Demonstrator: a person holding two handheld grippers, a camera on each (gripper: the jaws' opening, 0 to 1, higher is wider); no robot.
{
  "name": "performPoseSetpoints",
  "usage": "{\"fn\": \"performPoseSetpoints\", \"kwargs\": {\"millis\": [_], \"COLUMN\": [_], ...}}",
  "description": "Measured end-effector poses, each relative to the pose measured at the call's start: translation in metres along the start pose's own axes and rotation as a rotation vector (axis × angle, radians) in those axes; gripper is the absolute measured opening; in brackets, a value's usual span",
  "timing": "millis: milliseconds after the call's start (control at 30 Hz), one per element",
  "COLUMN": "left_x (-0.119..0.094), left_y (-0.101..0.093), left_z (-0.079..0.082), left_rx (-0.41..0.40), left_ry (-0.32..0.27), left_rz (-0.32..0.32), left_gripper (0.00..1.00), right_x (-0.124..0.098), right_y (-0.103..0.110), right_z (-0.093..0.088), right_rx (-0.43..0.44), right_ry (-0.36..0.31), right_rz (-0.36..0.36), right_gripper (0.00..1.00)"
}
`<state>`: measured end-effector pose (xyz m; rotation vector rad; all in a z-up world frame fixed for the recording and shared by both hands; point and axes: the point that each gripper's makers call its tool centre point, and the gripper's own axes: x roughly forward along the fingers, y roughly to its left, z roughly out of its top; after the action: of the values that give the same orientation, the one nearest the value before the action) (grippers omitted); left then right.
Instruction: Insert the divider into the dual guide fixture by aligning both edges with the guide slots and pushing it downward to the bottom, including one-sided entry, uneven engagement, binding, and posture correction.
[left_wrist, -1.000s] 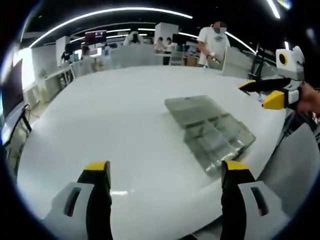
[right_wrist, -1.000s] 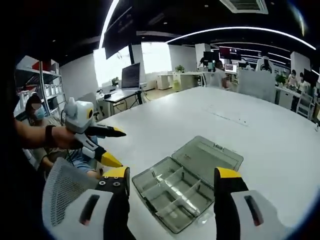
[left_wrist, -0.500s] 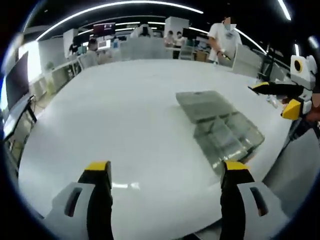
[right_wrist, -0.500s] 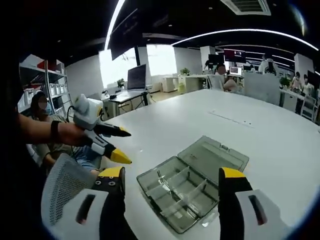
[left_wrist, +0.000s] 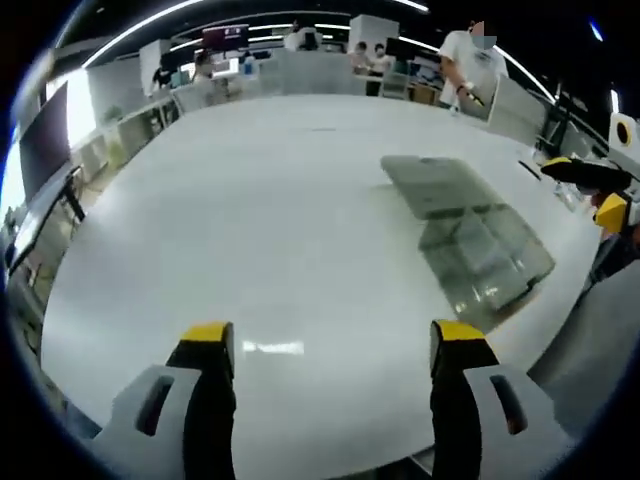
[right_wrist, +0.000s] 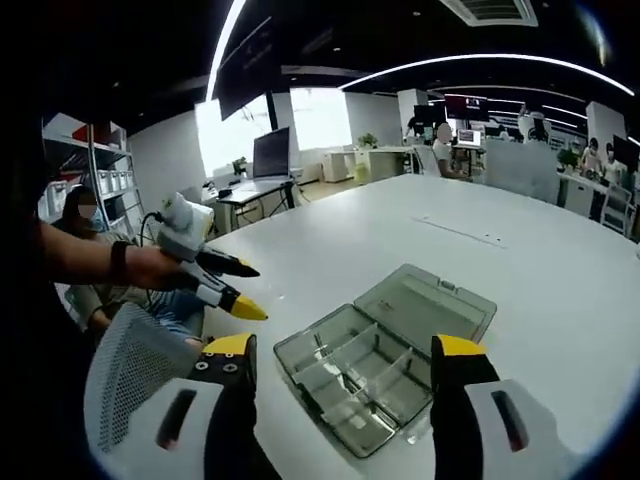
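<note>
Through the right gripper view we look down on a clear, smoke-grey compartment box (right_wrist: 385, 355) lying open on the white table (right_wrist: 520, 260), its lid (right_wrist: 428, 303) folded back flat beside the tray. Thin dividers (right_wrist: 352, 358) stand in the tray's slots, splitting it into several cells; whether any of them sits crooked we cannot tell. Our right gripper (right_wrist: 340, 362) hangs above the near edge of the box with its yellow-tipped jaws spread wide, nothing between them. To the left, the left gripper (right_wrist: 232, 288) is held in a hand over the table's edge, jaws parted and empty, near a mesh chair back (right_wrist: 125, 375).

The left gripper view gives the box (left_wrist: 470, 235) from the side and farther off, blurred, so the cells barely read. Here our left gripper (left_wrist: 325, 345) has its jaws wide apart over bare table (left_wrist: 250, 230), well away from the box. The right gripper (left_wrist: 590, 190) comes in at the right edge beyond the box. A person in a white shirt (left_wrist: 475, 60) stands at the far side of the table.
</note>
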<state>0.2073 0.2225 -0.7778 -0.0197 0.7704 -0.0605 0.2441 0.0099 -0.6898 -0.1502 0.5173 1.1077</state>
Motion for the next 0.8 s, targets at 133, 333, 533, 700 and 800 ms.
{"fn": "performPoseSetpoints", "kwargs": {"millis": [133, 333, 533, 700, 800], "left_x": [0.006, 0.015, 0.017, 0.017, 0.017], "left_y": [0.005, 0.015, 0.023, 0.028, 0.031], "left_z": [-0.001, -0.009, -0.01, -0.011, -0.015], "left_rx": [-0.005, -0.03, -0.049, -0.046, -0.069], "left_ry": [0.024, 0.08, 0.096, 0.102, 0.122], "left_rz": [0.001, 0.012, 0.025, 0.034, 0.036], "left_gripper": [0.78, 0.75, 0.71, 0.67, 0.61], "right_x": [0.0, 0.001, 0.004, 0.008, 0.009], "right_y": [0.001, 0.002, 0.004, 0.01, 0.012], "right_z": [-0.004, -0.011, -0.013, -0.015, -0.017], "right_rx": [-0.002, 0.017, 0.031, 0.026, 0.026], "right_ry": [0.013, 0.029, 0.038, 0.054, 0.063], "right_rz": [-0.002, 0.003, 0.012, 0.029, 0.035], "right_gripper": [0.67, 0.66, 0.65, 0.64, 0.64]}}
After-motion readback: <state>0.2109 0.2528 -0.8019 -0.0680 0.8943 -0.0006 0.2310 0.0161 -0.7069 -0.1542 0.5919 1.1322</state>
